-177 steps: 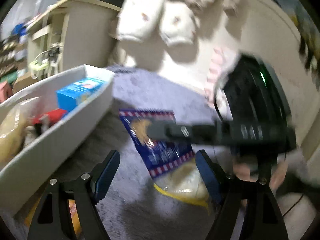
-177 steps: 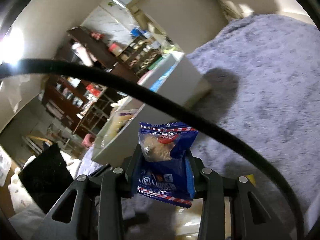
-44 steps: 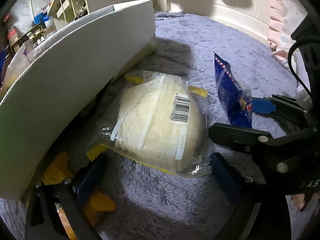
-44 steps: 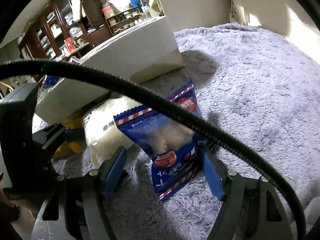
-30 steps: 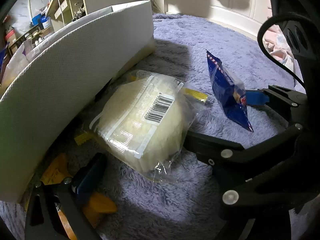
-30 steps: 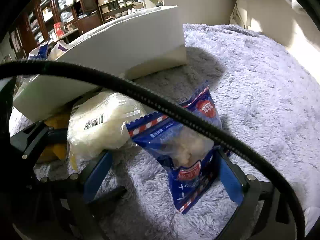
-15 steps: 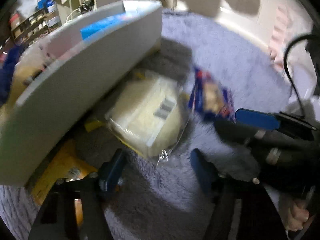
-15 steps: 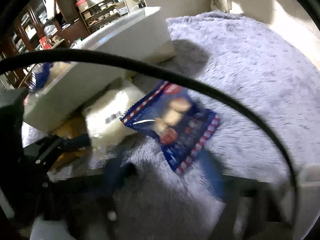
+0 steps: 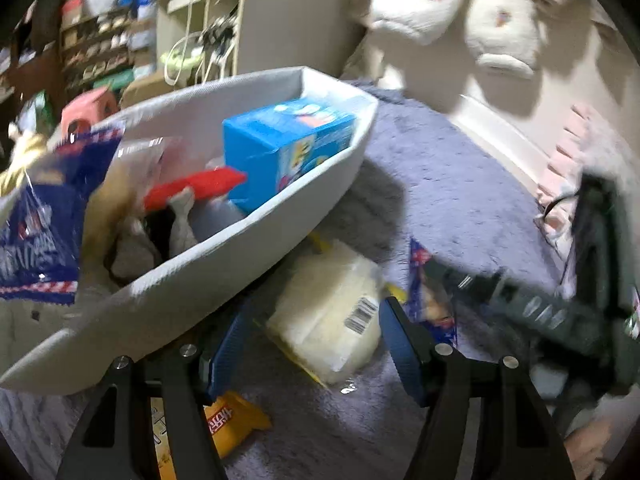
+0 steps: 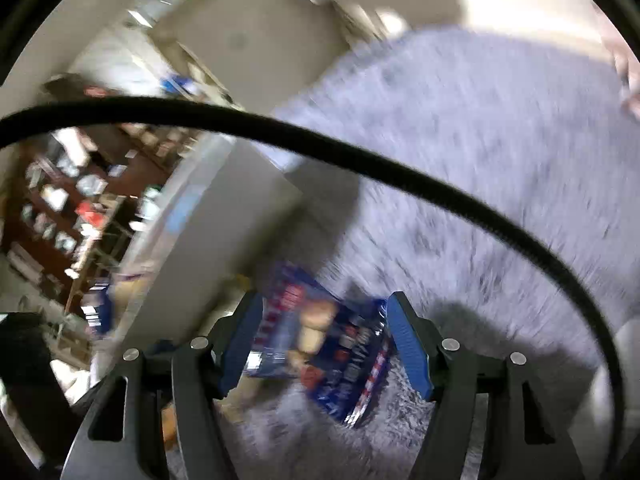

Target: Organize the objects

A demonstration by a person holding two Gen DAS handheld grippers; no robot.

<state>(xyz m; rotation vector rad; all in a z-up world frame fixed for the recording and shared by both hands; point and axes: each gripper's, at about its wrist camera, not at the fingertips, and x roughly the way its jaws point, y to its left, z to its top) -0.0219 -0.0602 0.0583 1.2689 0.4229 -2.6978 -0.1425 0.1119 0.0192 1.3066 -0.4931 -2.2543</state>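
Home: shaggy rug (image 9: 460, 184), cluttered shelves (image 9: 100, 48)

A shaggy lavender rug (image 9: 448, 184) fills the middle and lower right of the left wrist view and most of the right half of the right wrist view. At the upper right of the left wrist view two white plush toys (image 9: 456, 8) hang against a cream wall (image 9: 560, 92). At top centre stands a beige cabinet (image 9: 280, 20) with loose white cords (image 9: 180, 56) dangling at its open side. Dark shelves (image 9: 100, 48) crowded with small items fill the upper left. In the right wrist view a thick black cable (image 10: 360, 160) arcs across the frame from left to lower right, and blurred dark wooden shelving (image 10: 68, 208) sits at the left.
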